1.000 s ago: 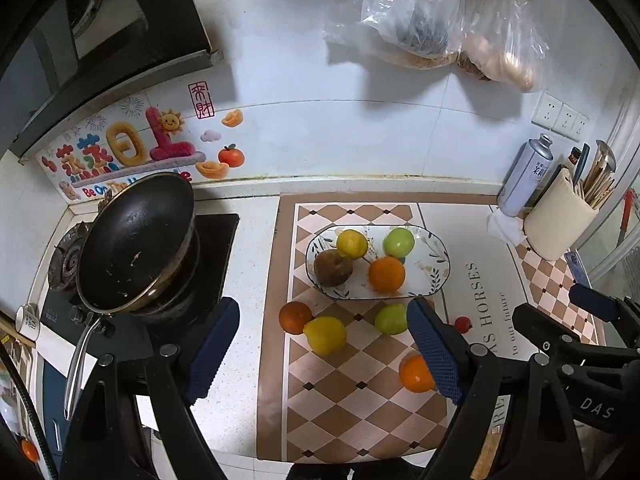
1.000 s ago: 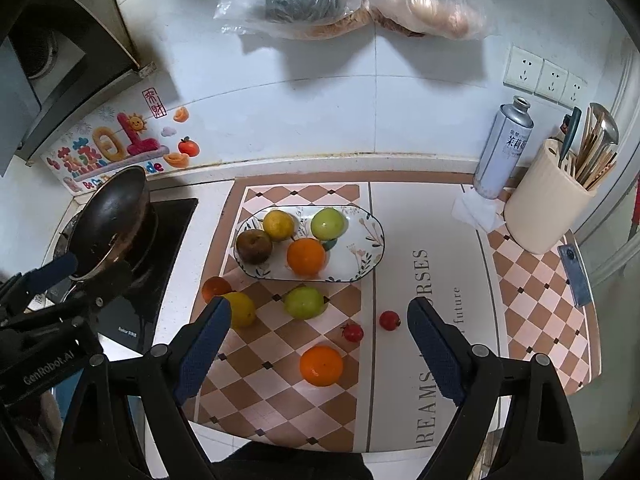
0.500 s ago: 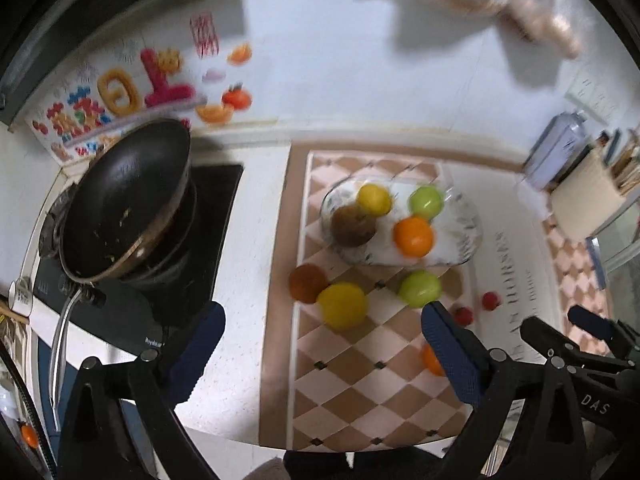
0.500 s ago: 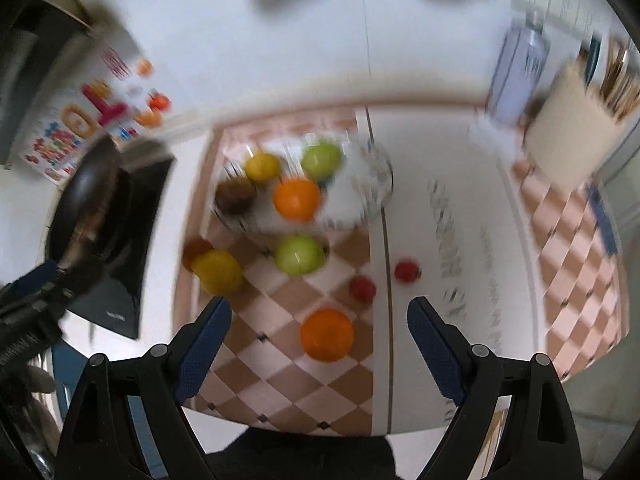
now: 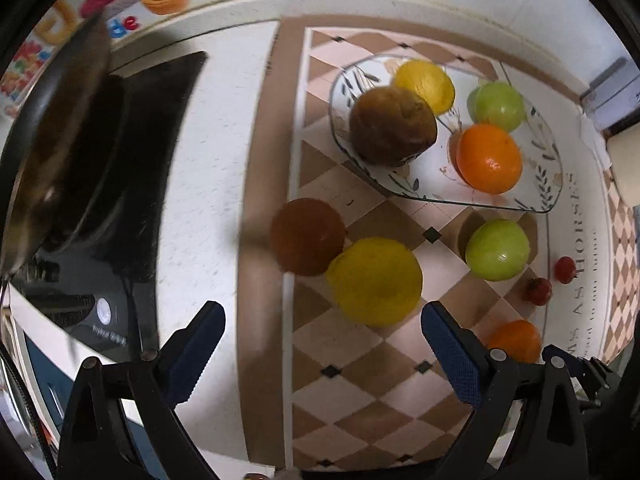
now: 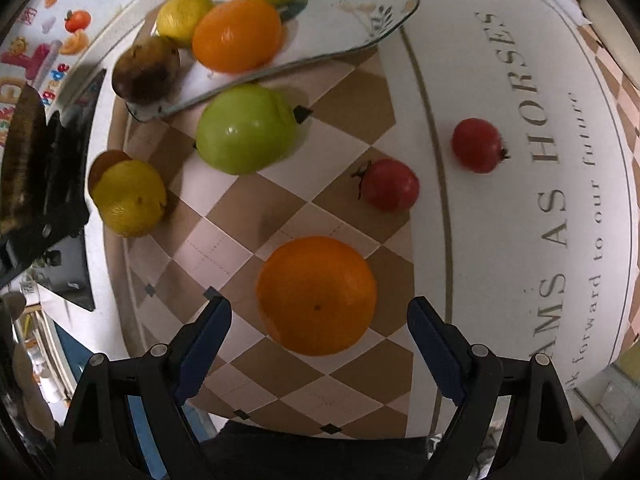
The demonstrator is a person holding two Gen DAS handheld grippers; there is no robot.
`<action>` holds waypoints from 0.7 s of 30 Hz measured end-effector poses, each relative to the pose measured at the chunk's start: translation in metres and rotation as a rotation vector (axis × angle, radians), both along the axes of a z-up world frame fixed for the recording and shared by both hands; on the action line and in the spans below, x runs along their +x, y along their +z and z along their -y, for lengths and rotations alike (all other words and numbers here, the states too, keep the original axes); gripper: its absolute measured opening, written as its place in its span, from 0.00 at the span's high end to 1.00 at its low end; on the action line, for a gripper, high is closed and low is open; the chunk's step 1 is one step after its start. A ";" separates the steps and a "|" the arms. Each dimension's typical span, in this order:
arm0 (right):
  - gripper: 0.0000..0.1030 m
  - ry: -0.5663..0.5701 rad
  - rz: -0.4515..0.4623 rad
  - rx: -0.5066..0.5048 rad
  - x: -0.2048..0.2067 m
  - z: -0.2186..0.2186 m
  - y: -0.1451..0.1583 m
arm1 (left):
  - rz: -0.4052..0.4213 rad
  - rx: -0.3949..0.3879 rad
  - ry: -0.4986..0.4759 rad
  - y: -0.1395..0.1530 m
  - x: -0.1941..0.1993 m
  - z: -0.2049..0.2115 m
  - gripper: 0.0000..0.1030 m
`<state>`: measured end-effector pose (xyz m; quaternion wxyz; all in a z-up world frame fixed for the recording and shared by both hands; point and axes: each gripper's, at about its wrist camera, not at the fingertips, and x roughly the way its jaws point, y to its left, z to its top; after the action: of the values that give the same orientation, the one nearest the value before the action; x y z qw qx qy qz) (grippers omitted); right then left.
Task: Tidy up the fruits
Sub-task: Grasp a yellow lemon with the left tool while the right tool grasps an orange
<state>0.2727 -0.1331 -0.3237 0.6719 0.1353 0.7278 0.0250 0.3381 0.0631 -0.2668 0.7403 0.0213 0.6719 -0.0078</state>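
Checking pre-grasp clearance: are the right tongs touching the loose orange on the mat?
Apart. The right wrist view shows the right tongs open, with checkered mat visible between each pad and the orange.

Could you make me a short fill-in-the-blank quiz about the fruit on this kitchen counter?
1. The plate holds ____ fruits.
2. The fruit just ahead of the right hand-held gripper is an ____.
3. Two small ____ fruits lie on the mat, right of the green fruit.
4. The left hand-held gripper hangs by a ____ fruit.

Missing words: four; orange; red; yellow
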 end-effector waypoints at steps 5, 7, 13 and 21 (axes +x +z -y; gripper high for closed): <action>0.12 0.016 -0.027 -0.012 0.001 -0.010 -0.014 | -0.062 0.007 -0.069 -0.026 0.015 0.021 0.03; 0.13 0.010 -0.034 -0.011 0.000 -0.012 -0.018 | -0.077 0.012 -0.099 -0.035 0.017 0.029 0.03; 0.30 0.009 -0.026 -0.010 0.000 -0.012 -0.022 | 0.001 0.064 -0.153 -0.033 0.011 0.041 0.19; 0.36 0.038 -0.012 0.006 0.003 -0.015 -0.020 | 0.003 0.046 -0.156 -0.026 -0.006 0.049 0.37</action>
<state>0.2761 -0.1181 -0.3435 0.6664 0.1236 0.7342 0.0389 0.3322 0.0142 -0.2931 0.7377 0.0907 0.6671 -0.0498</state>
